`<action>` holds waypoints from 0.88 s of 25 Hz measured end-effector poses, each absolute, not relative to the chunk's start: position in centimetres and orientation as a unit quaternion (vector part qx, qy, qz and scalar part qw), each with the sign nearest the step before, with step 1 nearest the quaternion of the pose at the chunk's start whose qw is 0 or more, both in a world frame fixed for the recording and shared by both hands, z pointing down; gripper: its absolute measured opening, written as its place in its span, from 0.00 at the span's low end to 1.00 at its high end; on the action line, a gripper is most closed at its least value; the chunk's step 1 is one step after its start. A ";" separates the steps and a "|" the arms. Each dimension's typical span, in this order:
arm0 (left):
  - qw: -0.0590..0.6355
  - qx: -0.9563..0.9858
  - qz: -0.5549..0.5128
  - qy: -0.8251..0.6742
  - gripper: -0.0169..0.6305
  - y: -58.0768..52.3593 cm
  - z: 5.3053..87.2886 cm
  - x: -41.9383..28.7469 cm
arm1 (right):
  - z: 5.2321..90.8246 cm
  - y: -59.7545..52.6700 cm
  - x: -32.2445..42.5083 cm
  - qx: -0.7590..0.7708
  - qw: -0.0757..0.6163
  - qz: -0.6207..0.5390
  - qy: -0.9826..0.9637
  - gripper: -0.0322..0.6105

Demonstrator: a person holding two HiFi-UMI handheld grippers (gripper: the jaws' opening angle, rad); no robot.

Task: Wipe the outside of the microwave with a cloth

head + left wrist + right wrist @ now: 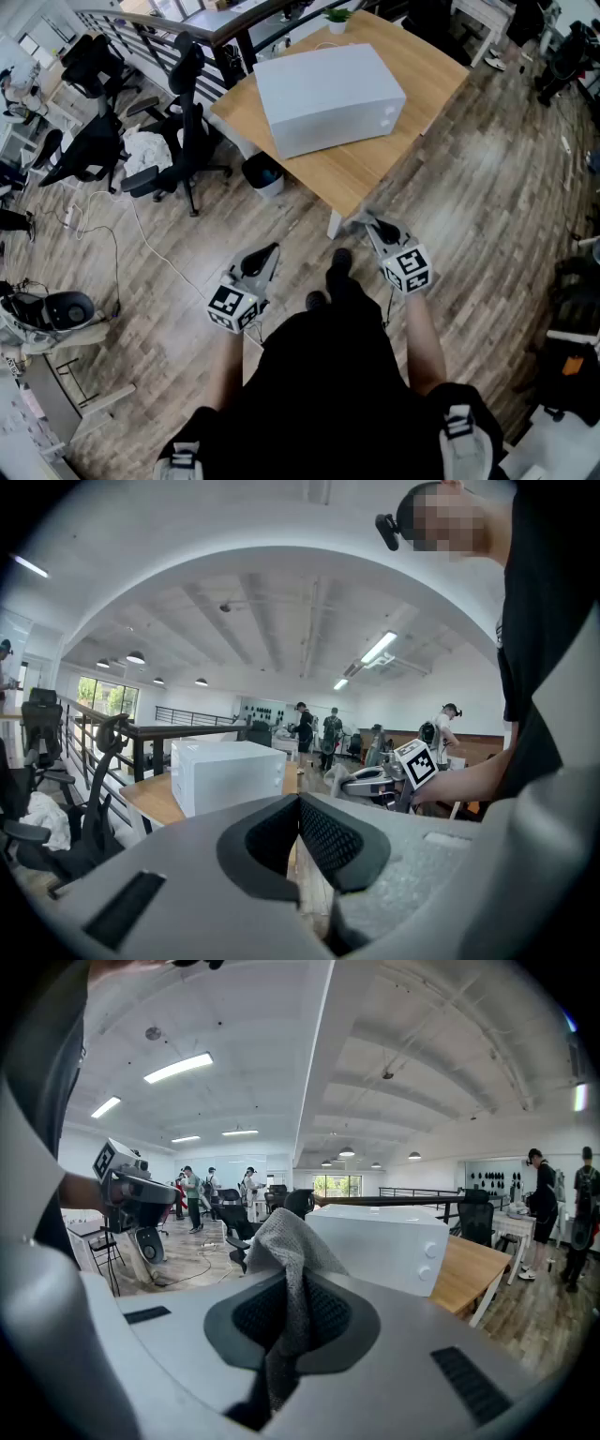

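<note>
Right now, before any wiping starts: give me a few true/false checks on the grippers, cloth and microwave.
1. The right gripper is shut on a grey cloth. True.
2. The left gripper grips a cloth too. False: its jaws are together with nothing between them.
3. The white microwave sits on the wooden table. True.
4. The grey cloth is pressed against the white microwave. False: both grippers are held over the floor, short of the table edge, apart from the microwave.
</note>
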State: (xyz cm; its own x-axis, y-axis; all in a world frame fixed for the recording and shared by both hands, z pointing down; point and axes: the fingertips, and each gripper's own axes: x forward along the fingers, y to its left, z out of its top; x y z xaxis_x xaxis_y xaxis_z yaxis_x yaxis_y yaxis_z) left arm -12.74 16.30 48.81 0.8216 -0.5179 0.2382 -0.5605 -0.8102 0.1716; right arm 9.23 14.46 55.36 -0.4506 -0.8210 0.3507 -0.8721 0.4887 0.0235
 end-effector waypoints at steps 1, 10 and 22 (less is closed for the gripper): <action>0.118 0.947 0.090 -0.285 0.03 16.6 48.9 -12.9 | 55.5 14.9 9.0 0.498 0.162 0.084 -0.848 0.07; 0.122 0.946 0.080 -0.288 0.03 18.2 48.7 -14.0 | 55.8 16.5 7.7 0.490 0.175 0.088 -0.850 0.07; 0.122 0.942 0.086 -0.301 0.03 18.0 49.0 -15.0 | 56.7 14.7 6.9 0.493 0.161 0.103 -0.849 0.07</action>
